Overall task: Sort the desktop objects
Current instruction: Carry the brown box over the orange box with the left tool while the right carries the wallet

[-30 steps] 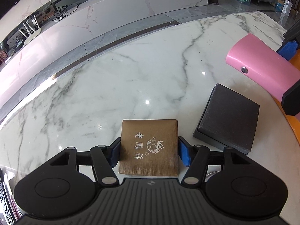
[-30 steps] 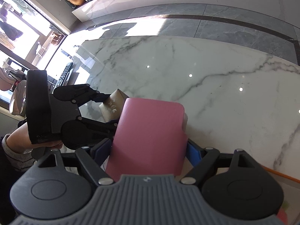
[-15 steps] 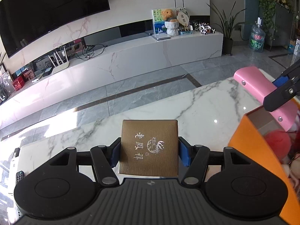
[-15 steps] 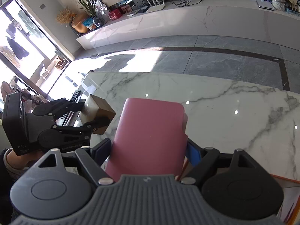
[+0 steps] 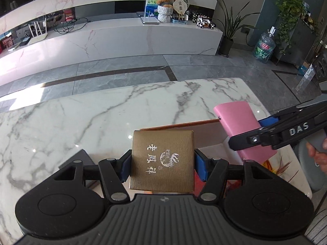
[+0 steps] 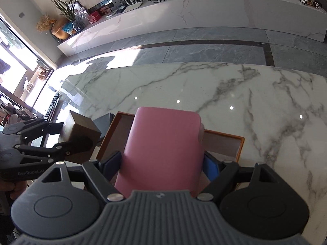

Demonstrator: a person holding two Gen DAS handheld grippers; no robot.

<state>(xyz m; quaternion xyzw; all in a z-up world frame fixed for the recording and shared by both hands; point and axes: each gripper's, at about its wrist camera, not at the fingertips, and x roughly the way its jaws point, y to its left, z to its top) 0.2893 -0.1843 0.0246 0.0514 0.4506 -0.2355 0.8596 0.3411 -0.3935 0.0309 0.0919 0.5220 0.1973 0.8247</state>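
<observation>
Plainly, the gold box (image 5: 162,160) carries silver Chinese characters down its lid, 老凤祥, with a small phoenix emblem between them and a tiny ® mark below. The left gripper (image 5: 162,164) is clamped on this box, its blue pads (image 5: 125,168) pressed flat on both sides; the lid faces up toward the camera and the box hangs above the marble table (image 5: 81,118), at the near rim of the orange tray (image 5: 184,125).

In the left view the right gripper's (image 5: 263,130) black finger bears the white letters "DAS". It reaches in from the right edge, slanted down to the left, and grips the pink case (image 5: 243,126) across its width; a small metal stud shows on the case's end. A hand (image 5: 317,153) shows behind it at the frame's edge.

In the right view the left gripper (image 6: 67,136) shows "GenRoboLAI" or something close in faint grey print on its body; the last letters are hard to read. It enters from the left, fingers pointing right, with the gold box (image 6: 80,129) between them, just beside the tray's (image 6: 224,134) left rim. A dark flat box (image 6: 103,121) lies on the table behind it.

The right gripper (image 6: 161,163) is closed on the pink case (image 6: 163,149), which tilts away from the camera over the tray.
</observation>
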